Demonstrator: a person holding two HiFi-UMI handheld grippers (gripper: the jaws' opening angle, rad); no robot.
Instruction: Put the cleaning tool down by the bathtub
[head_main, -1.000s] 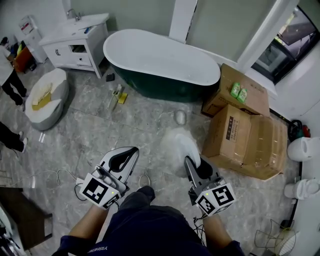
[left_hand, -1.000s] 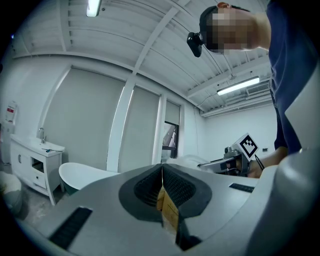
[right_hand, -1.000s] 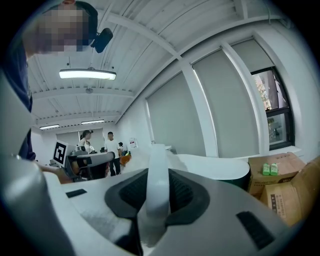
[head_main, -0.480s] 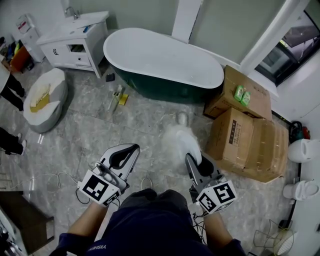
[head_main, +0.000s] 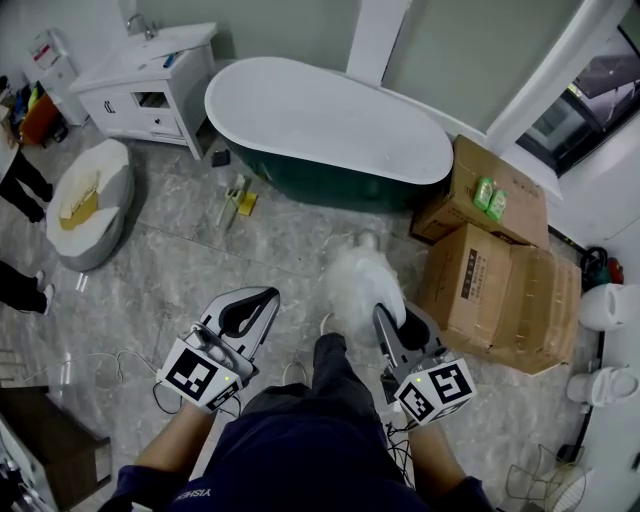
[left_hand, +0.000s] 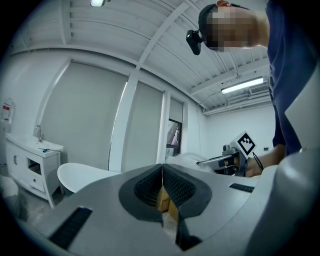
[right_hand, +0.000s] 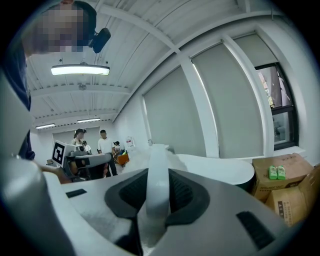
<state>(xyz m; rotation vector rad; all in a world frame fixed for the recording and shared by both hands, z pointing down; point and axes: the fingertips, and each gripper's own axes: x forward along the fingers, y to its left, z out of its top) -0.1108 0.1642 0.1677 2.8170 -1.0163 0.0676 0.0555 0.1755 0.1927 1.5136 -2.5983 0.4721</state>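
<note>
The cleaning tool is a fluffy white duster (head_main: 360, 282) on a white handle (right_hand: 156, 186). My right gripper (head_main: 385, 320) is shut on that handle, and the fluffy head sticks out ahead of the jaws above the floor. The white bathtub with a dark green wall (head_main: 330, 182) stands further ahead; it also shows in the right gripper view (right_hand: 222, 171) and in the left gripper view (left_hand: 82, 176). My left gripper (head_main: 262, 302) is held at the left, jaws shut with nothing in them (left_hand: 162, 169).
Cardboard boxes (head_main: 495, 290) stand right of the tub, with green bottles (head_main: 490, 200) on the far one. A white vanity (head_main: 150, 85) is at the tub's left end, a round white seat (head_main: 90, 205) further left. Small yellow tools (head_main: 238, 196) lie by the tub. People stand at the left.
The person has stepped forward, one leg now showing between the grippers. The tub and boxes have come slightly nearer. Both grippers keep their pose, the duster still held.
</note>
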